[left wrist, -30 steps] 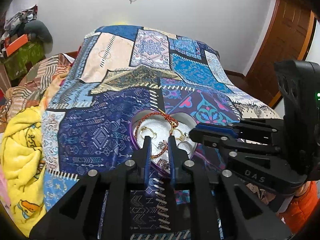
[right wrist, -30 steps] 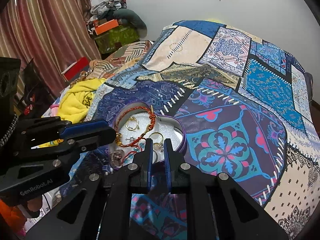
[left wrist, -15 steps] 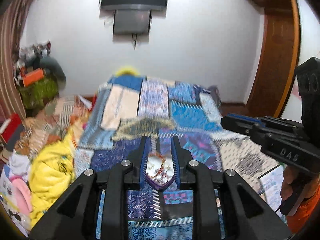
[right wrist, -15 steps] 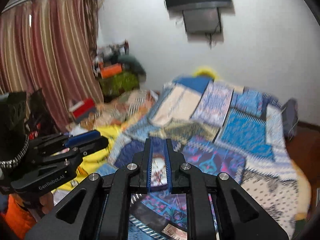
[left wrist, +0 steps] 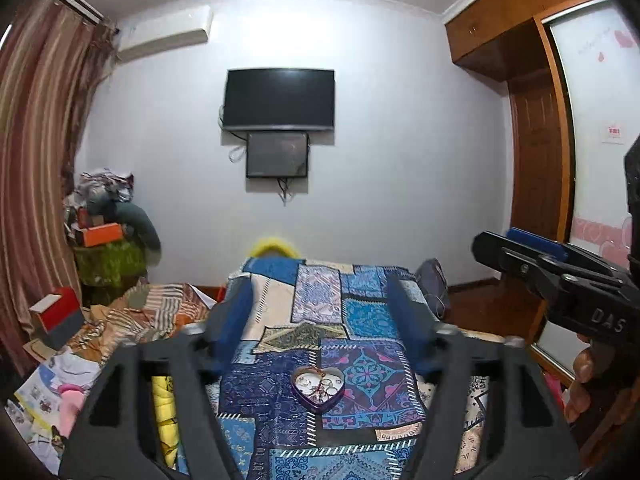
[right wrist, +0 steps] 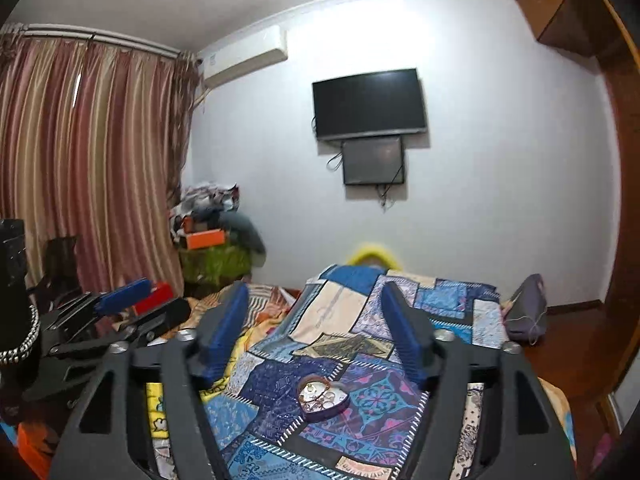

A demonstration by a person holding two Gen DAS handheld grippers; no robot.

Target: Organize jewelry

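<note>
A purple heart-shaped tin (left wrist: pixel 318 389) with rings and a red and gold bracelet inside sits on the blue patchwork bedspread (left wrist: pixel 320 320). It also shows in the right wrist view (right wrist: pixel 322 397). My left gripper (left wrist: pixel 320 324) is open wide and empty, held well back and above the tin. My right gripper (right wrist: pixel 316 328) is open wide and empty, also held back from the tin. The right gripper shows at the right of the left wrist view (left wrist: pixel 520 256). The left gripper shows at the left of the right wrist view (right wrist: pixel 132 300).
A yellow blanket (left wrist: pixel 164 412) and striped cloths (left wrist: pixel 160 312) lie left of the bed. Boxes and clothes pile in the left corner (left wrist: pixel 104 232). A TV (left wrist: pixel 279 98) hangs on the far wall. A wooden wardrobe (left wrist: pixel 536 160) stands on the right.
Both grippers pulled back and up from the tin and opened wide. One second ago both were nearly shut close over the tin.
</note>
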